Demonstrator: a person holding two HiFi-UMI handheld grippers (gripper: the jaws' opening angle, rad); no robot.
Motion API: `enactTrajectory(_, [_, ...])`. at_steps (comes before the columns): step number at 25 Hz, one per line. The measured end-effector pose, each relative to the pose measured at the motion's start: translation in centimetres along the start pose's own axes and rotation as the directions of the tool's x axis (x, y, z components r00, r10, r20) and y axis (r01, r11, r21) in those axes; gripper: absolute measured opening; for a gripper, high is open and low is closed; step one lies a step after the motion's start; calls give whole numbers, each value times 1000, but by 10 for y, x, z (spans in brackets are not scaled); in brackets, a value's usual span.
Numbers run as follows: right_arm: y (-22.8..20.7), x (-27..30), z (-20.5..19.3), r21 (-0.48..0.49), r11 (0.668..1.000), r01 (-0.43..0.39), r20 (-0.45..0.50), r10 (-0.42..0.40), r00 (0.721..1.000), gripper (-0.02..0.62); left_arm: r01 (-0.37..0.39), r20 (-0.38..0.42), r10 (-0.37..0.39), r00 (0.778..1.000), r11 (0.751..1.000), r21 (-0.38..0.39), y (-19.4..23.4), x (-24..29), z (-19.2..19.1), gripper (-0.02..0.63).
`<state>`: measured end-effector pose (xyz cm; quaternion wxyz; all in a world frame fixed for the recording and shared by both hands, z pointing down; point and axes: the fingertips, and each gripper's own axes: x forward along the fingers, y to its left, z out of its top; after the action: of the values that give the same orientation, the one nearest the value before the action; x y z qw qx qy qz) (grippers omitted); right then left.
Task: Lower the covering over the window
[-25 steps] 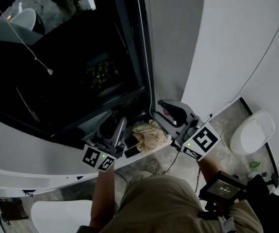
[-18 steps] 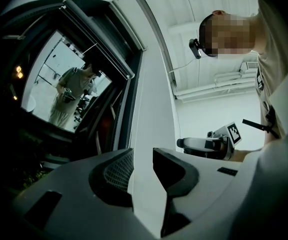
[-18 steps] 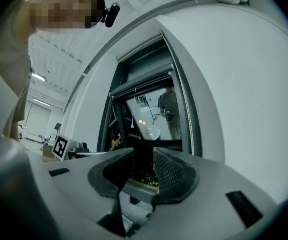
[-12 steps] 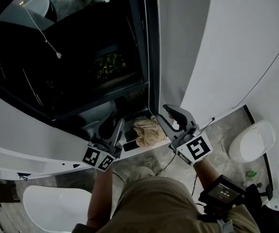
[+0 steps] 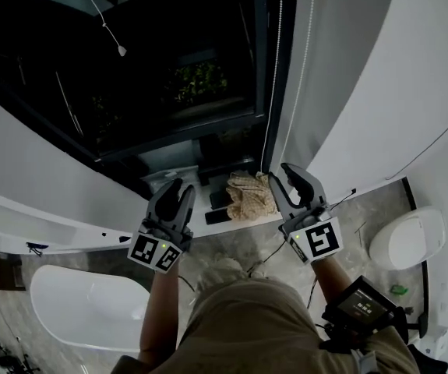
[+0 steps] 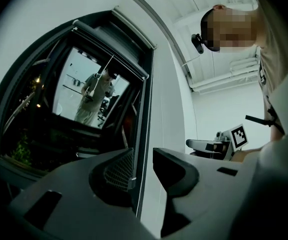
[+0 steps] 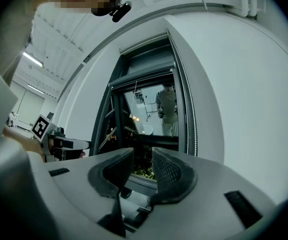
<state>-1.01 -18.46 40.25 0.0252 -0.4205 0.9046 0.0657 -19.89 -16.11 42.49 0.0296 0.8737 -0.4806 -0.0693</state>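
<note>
While the left gripper (image 5: pixel 177 187) and the right gripper (image 5: pixel 284 176) point level toward the dark window (image 5: pixel 169 68), each holds its jaws parted with nothing clasped between them. The covering (image 7: pixel 144 79) shows only as a pale strip drawn up at the window's top, with the glass below it bare. A bead chain (image 5: pixel 273 76) hangs along the frame's right side, its lower end just beside the right gripper. A crumpled cloth (image 5: pixel 248 195) lies on the sill (image 5: pixel 208 223) between the two grippers.
</note>
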Motion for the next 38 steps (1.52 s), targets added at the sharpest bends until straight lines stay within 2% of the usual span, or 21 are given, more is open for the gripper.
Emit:
enactTrajectory(5, [34, 8, 1, -23, 1000, -4, -11, 3, 1000, 110, -26, -1, 26, 1000, 1000, -3, 21, -29, 1, 114])
enactTrajectory(10, [64, 25, 0, -52, 999, -16, -20, 15, 1000, 110, -50, 9, 50, 999, 998, 26, 47, -55, 10, 114])
enactTrajectory(15, [80, 43, -7, -56, 998, 0, -35, -1, 999, 110, -70, -5, 70, 998, 997, 21, 80, -76, 6, 114])
enactTrajectory(19, [91, 57, -12, -50, 999, 9, -85, -13, 996, 110, -76, -14, 76, 997, 997, 17, 102, -85, 4, 114])
enactTrajectory(22, [98, 68, -14, -60, 998, 8, -53, -12, 999, 110, -71, -20, 71, 997, 997, 11, 113, -89, 0, 114])
enactTrajectory(38, [134, 100, -31, -54, 998, 44, -70, -48, 996, 110, -60, -45, 59, 997, 998, -16, 160, -126, -22, 114])
